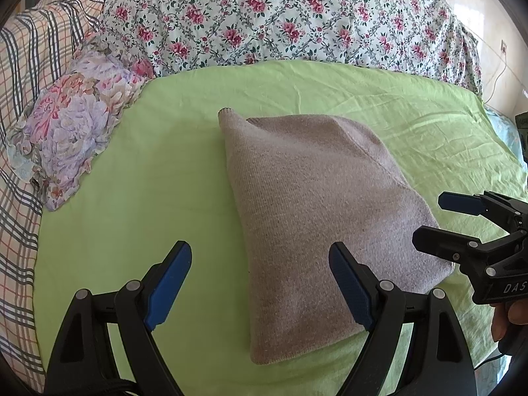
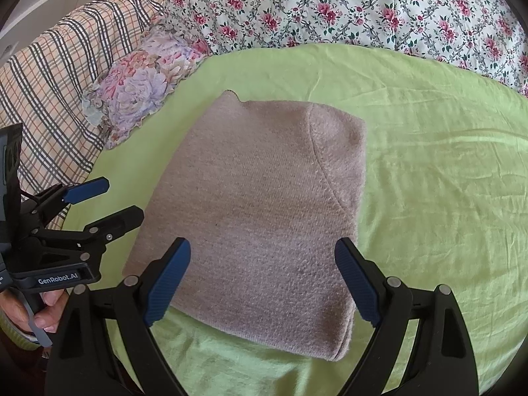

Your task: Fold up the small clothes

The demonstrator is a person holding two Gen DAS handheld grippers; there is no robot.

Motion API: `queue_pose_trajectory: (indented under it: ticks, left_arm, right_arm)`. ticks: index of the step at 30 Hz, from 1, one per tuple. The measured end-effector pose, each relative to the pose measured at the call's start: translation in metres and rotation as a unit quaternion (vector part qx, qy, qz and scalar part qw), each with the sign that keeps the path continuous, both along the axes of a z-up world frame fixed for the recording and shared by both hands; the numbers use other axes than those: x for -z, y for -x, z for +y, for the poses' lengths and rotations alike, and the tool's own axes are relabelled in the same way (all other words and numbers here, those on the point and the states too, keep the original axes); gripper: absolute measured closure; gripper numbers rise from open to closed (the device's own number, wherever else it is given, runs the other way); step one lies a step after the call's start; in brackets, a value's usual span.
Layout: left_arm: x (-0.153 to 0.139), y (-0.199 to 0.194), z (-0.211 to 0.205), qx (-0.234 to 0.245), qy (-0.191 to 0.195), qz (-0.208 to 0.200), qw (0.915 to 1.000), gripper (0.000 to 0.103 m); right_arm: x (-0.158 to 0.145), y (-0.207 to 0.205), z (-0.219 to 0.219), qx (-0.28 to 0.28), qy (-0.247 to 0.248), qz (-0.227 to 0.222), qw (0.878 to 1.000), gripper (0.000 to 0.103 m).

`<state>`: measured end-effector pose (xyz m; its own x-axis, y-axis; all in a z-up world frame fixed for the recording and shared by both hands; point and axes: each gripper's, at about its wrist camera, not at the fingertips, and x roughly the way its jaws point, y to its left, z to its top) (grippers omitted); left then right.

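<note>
A beige knitted garment (image 1: 316, 204) lies folded into a thick rectangle on the light green sheet (image 1: 132, 178). It also shows in the right wrist view (image 2: 264, 204). My left gripper (image 1: 260, 257) is open and empty, hovering over the garment's near left edge; it also shows in the right wrist view (image 2: 125, 198) at the garment's left side. My right gripper (image 2: 262, 257) is open and empty over the garment's near edge; it also shows in the left wrist view (image 1: 429, 221) at the garment's right corner.
A floral ruffled pillow (image 1: 76, 118) lies at the left on the green sheet. A plaid blanket (image 1: 23, 99) covers the far left. A rose-patterned quilt (image 1: 297, 16) is bunched along the back. The bed's right edge (image 1: 508, 138) drops away.
</note>
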<state>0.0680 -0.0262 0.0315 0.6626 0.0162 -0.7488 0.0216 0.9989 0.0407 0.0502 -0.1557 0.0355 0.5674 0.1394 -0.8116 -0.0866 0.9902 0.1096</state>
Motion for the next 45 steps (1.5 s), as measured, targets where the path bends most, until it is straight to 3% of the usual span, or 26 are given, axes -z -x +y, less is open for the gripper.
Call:
queue_pose_trajectory:
  ticks: [34,45]
  left_arm:
    - [-0.005,-0.008,-0.003,0.006,0.006,-0.001,1.0,0.017]
    - [-0.004,-0.017,0.003,-0.014,0.005,-0.003,0.9999,0.017]
  right_arm:
    - [-0.005,-0.004,-0.006,0.001,0.001,-0.002,1.0,0.014]
    - [-0.004,-0.018,-0.018,0.001,-0.006,0.0,1.0,0.014]
